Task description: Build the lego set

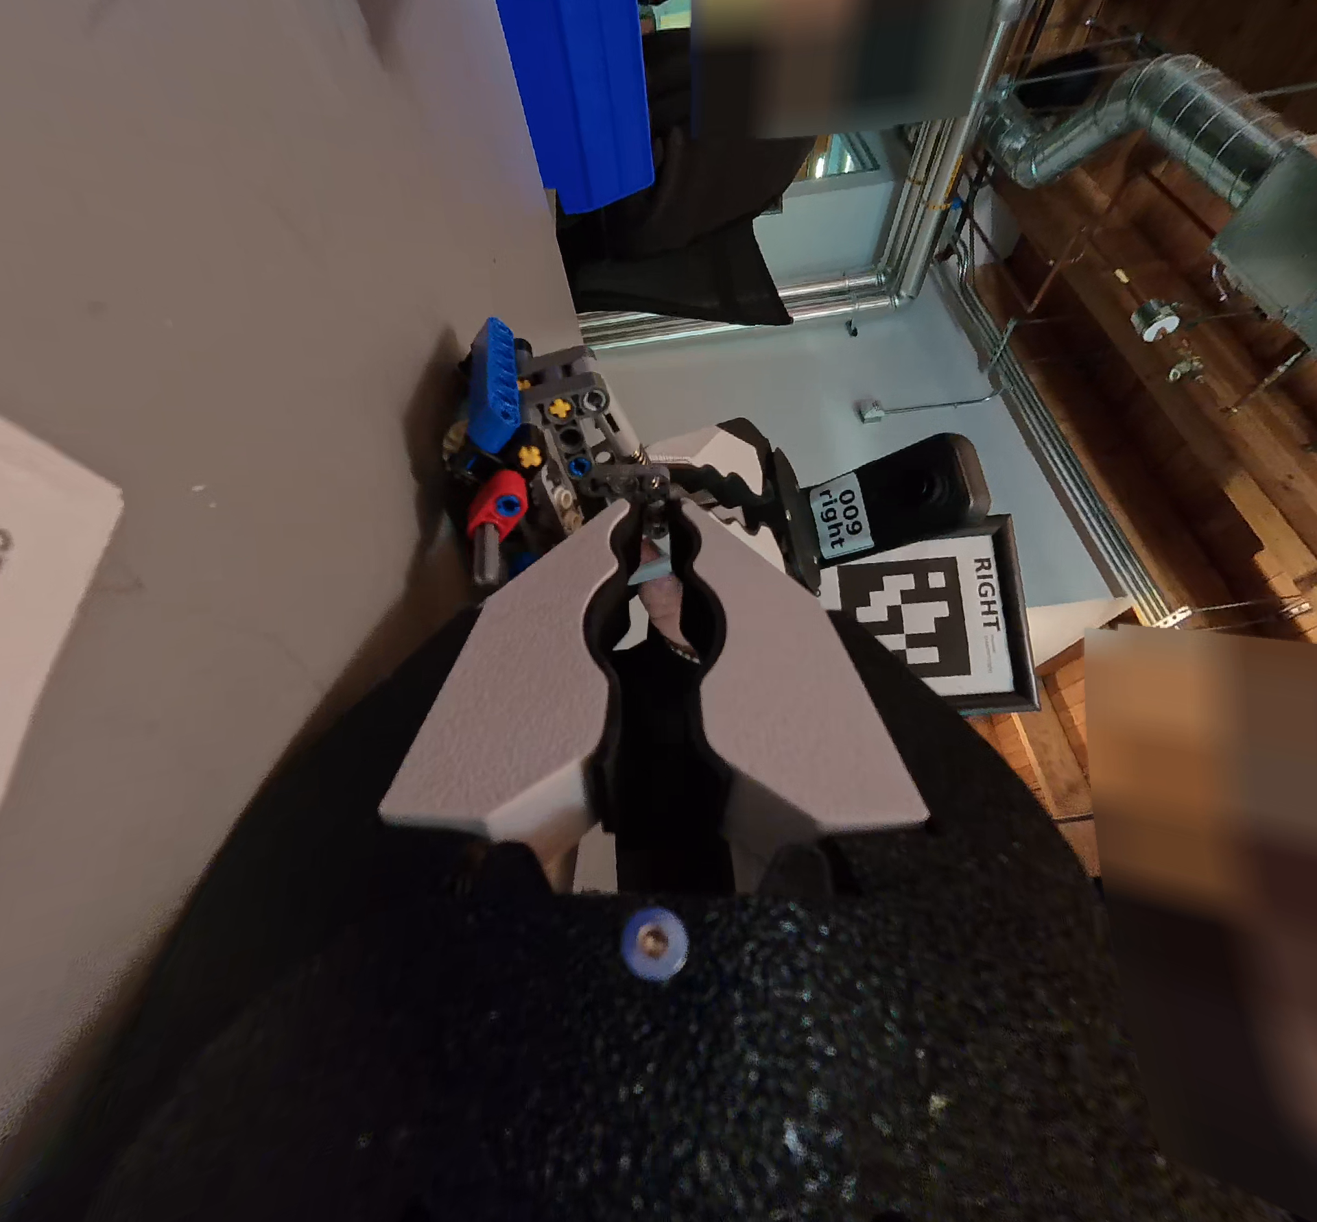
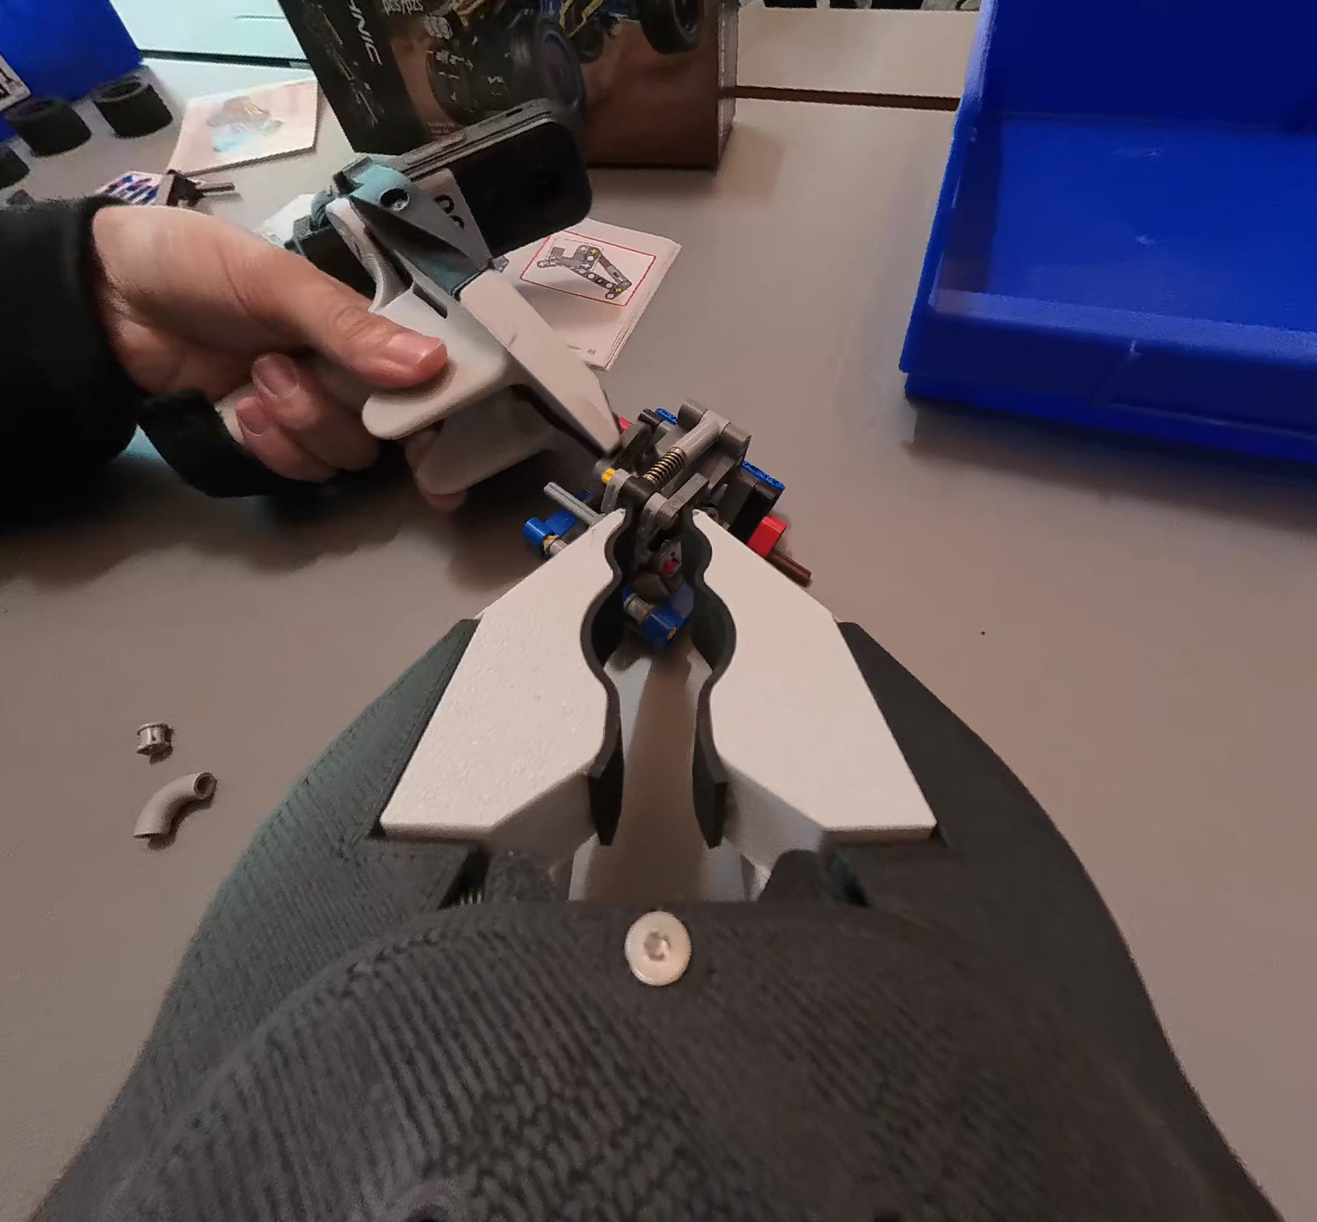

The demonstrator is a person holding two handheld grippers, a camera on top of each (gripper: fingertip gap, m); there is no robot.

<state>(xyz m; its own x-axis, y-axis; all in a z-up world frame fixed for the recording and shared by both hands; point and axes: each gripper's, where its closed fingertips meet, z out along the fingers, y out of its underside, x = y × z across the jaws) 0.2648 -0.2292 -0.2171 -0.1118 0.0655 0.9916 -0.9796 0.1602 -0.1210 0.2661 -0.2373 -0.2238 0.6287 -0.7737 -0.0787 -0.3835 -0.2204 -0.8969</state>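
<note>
A small building-brick assembly point(image 2: 705, 454) of grey, blue, black and red parts with a metal spring stands on the grey table point(image 2: 926, 618). My right gripper point(image 2: 659, 522) is shut on a grey beam at its near side. My left gripper point(image 2: 611, 443), held by a hand point(image 2: 235, 333), meets the assembly from the left. In the left wrist view my left gripper point(image 1: 656, 522) is shut on a thin dark grey part of the assembly point(image 1: 563, 418). The right gripper point(image 1: 684, 486) closes in from the right there.
A blue bin point(image 2: 1140, 190) stands at the right, and it also shows in the left wrist view point(image 1: 577, 83). A set box point(image 2: 513, 26) stands behind, with an instruction booklet point(image 2: 606, 276) before it. Black tyres point(image 2: 132, 101) lie far left. Two loose grey parts point(image 2: 174, 806) lie near left.
</note>
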